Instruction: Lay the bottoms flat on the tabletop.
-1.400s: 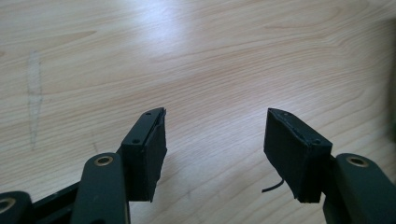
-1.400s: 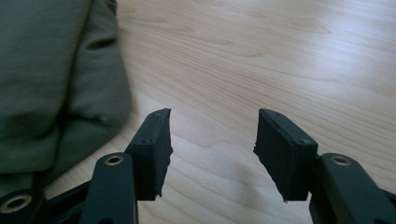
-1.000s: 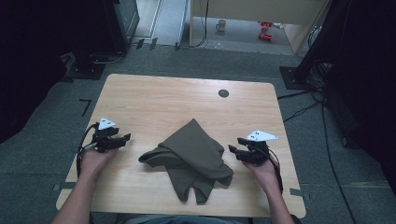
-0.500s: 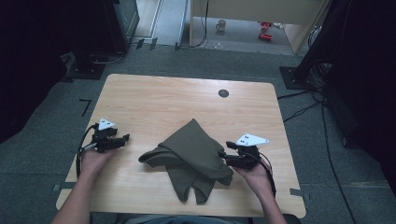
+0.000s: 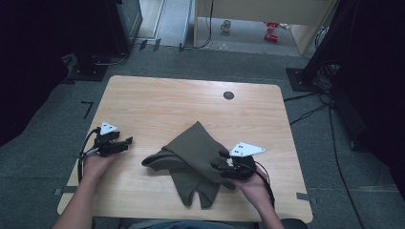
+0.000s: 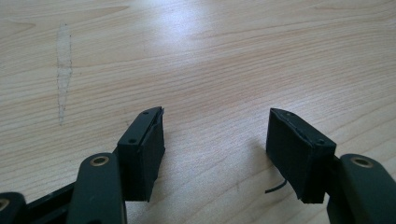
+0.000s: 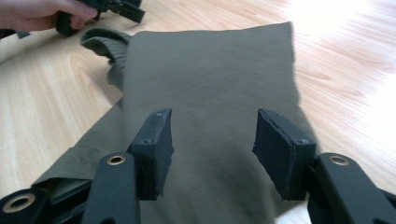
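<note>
An olive-green garment (image 5: 191, 162) lies crumpled on the table (image 5: 181, 105). The right gripper (image 5: 220, 161) hovers over it, fingers apart, gripping nothing; the left gripper (image 5: 128, 141) waits beside it, fingers wide and empty.

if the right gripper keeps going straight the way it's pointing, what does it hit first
Most likely the folded olive-green cloth garment: the right gripper is open and already over it, aimed along its flat panel. How high it hovers is unclear.
</note>
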The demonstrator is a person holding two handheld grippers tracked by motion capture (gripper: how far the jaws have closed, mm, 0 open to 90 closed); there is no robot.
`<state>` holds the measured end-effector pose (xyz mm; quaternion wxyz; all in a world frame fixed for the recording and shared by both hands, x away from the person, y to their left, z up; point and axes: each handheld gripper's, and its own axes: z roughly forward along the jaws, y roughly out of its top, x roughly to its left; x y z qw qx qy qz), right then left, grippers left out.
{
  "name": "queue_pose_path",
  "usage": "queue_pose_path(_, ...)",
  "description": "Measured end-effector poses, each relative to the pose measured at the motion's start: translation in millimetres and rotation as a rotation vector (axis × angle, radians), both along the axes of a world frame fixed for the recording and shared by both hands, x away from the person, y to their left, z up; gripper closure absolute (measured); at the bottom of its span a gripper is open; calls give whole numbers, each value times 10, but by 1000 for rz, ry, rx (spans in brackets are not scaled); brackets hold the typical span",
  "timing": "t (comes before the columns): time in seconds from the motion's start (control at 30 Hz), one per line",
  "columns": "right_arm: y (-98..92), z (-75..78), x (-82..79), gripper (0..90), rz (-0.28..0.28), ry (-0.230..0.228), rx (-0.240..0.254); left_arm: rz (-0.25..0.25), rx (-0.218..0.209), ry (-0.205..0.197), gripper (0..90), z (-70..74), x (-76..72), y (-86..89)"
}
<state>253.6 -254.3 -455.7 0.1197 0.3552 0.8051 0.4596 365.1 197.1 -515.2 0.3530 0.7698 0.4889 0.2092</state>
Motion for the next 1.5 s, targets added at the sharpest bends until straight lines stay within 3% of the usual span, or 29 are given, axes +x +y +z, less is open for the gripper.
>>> queue_pose_path(0.4,241,-71,-129,438,62,18,4,-4,9,-12,375,-11,-11,-10)
queue_pose_path(0.67,358,-207,-139,441,93,41,-42,-4,15,-14,373,-12,-13,-16)
queue_pose_path(0.83,373,-271,-123,588,81,8,-100,-3,14,-14,373,-12,-14,-17)
queue_pose_path(0.87,375,-282,-115,631,81,-5,-124,-3,15,-14,373,-12,-14,-17)
queue_pose_path(0.9,369,-296,-99,762,77,-9,-140,-3,15,-14,373,-12,-14,-17)
queue_pose_path(0.93,369,-296,-99,762,77,-9,-140,-3,15,-14,373,-12,-14,-17)
queue_pose_path(1.0,358,-290,-89,848,75,-26,-143,-2,15,-14,373,-12,-14,-18)
queue_pose_path(1.23,310,-26,-2,880,79,-79,-136,-1,15,-14,373,-12,-14,-19)
queue_pose_path(1.5,233,265,331,881,63,-109,-130,1,15,-14,373,-12,-14,-21)
